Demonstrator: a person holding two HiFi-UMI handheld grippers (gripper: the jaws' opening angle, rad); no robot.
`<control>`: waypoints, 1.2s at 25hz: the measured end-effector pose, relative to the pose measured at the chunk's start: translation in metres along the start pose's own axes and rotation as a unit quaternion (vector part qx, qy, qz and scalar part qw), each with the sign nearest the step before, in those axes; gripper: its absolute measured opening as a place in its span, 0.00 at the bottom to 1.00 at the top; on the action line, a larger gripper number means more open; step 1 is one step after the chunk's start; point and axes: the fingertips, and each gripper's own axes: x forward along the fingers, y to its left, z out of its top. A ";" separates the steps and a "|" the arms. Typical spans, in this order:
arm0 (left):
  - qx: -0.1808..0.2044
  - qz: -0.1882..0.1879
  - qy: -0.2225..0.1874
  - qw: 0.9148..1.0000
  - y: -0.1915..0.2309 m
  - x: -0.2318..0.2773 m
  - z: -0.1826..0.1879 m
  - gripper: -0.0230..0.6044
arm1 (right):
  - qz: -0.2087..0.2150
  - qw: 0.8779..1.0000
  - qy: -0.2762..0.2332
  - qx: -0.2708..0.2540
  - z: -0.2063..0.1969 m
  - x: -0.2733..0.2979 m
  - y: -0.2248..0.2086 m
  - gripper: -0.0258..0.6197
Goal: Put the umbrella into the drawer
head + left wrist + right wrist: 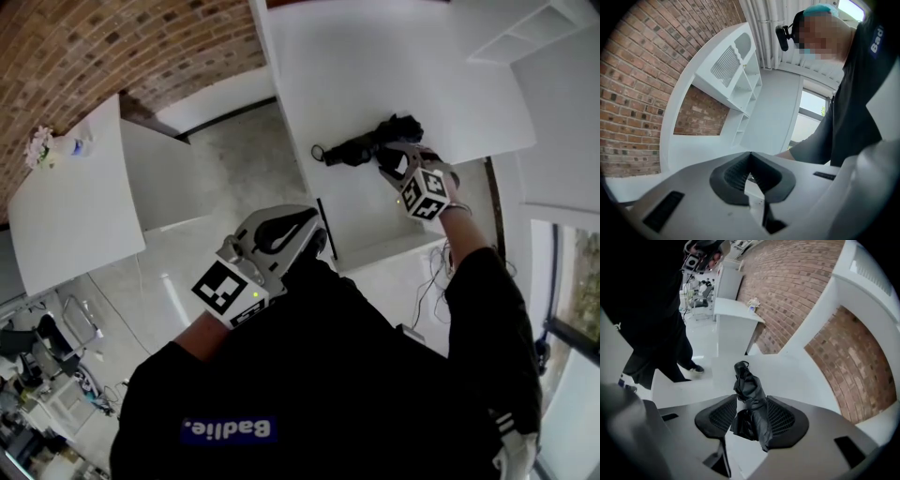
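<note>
Black cloth umbrella, rough brick wall

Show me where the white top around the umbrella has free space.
The white top is bare beyond the umbrella and left of it. Crowded only where the right gripper straddles the umbrella. The side table is bare except its far corner.

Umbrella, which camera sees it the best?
The right gripper view: the black umbrella fills the middle, close up. The head view shows the umbrella small on the white surface. The left gripper view misses it.
</note>
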 end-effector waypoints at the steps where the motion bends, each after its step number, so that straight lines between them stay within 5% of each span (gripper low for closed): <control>1: 0.000 0.004 0.000 1.000 0.002 -0.001 0.000 0.04 | 0.006 1.000 0.009 -0.018 -0.003 0.007 -0.002 0.36; 16: -0.014 0.073 0.010 0.997 0.021 -0.023 -0.010 0.04 | 0.134 0.971 0.102 -0.169 -0.027 0.081 -0.012 0.49; 23: -0.016 0.088 0.022 0.996 0.023 -0.029 -0.016 0.04 | 0.215 0.953 0.122 -0.175 -0.029 0.097 -0.004 0.52; 30: -0.014 0.085 0.032 0.996 0.020 -0.028 -0.017 0.04 | 0.219 0.952 0.137 -0.163 -0.035 0.103 0.001 0.52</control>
